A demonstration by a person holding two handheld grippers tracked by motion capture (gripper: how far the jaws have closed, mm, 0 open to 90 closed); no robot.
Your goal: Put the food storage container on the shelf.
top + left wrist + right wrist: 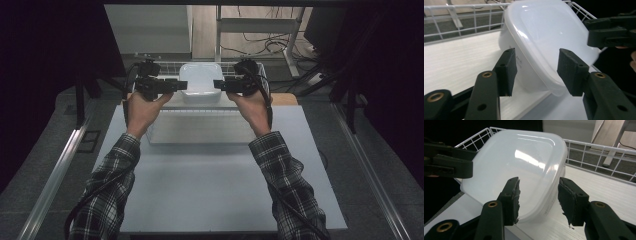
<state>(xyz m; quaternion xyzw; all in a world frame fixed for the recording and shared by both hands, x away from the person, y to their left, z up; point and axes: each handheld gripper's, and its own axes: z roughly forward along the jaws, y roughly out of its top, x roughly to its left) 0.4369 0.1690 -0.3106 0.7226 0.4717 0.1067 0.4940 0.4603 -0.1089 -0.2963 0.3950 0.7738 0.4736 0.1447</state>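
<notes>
A white translucent plastic container (200, 80) with a lid sits inside a white wire basket (165, 66) at the far side of the table. My left gripper (182, 86) is at its left edge and my right gripper (218, 85) at its right edge. In the left gripper view the container (544, 37) lies between the jaws of the left gripper (536, 72), with gaps on both sides. In the right gripper view the right gripper (539, 197) stands open around the rim of the container (519, 162), not pressing on it.
The basket's wire rim (461, 7) (599, 146) runs round the container, and its floor is a white wood-grain board (604, 195). A pale table top (220, 180) stretches toward the person. Metal rails (55, 175) flank the table. Cables lie on the floor behind.
</notes>
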